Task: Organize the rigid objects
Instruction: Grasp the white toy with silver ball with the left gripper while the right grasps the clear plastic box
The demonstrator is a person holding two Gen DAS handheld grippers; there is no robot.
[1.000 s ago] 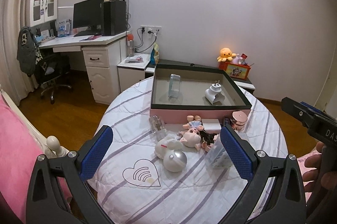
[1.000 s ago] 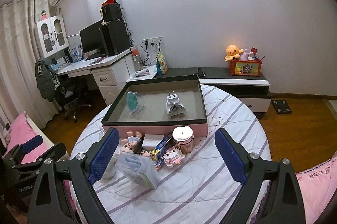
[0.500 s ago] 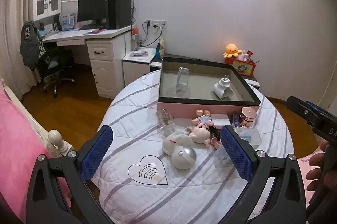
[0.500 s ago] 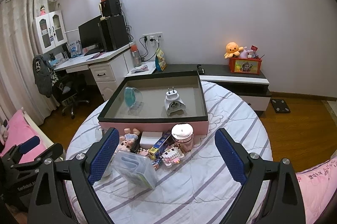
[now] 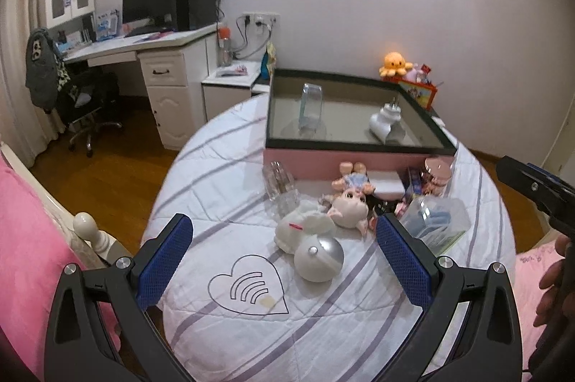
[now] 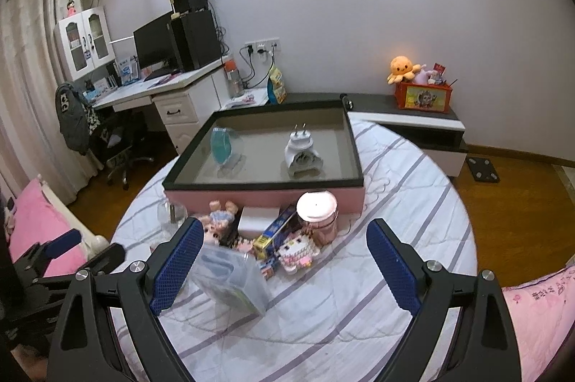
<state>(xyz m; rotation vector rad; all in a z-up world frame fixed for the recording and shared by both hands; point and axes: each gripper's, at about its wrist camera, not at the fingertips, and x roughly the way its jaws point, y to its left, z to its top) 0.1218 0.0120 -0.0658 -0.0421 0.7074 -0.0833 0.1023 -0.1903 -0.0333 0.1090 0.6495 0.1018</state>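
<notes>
**Small rigid objects heaped in front of a pink tray, both claws spread and empty**

Small rigid objects lie in a cluster on a round table (image 6: 413, 188) covered with a white striped cloth, just in front of the near wall of a shallow pink tray (image 6: 266, 193) with a dark rim.

Inside the tray stand a white plug adapter (image 6: 302, 152) and a clear blue-tinted piece (image 6: 222, 145), well apart.

In front of the tray, a pink round-lidded jar (image 6: 318, 213) stands upright against the wall. Beside it are a white box (image 6: 258, 218), a blue and yellow carton (image 6: 275, 231), a bead-built cat figure (image 6: 296, 251) and a doll (image 5: 354, 177). Several overlap, so their edges are hard to separate.

A clear plastic case (image 6: 231, 277) lies tilted nearest the camera, partly hidden behind a blue finger pad. From the left wrist view, a glass jar (image 5: 278, 182), a white plush toy (image 5: 305, 227) and a silver dome (image 5: 318, 258) sit in front of the tray's left end.

The left gripper (image 5: 284, 263) and the right gripper (image 6: 284, 270) each hold their jaws wide, pinching nothing. The fisheye edges cut off both handles.
</notes>
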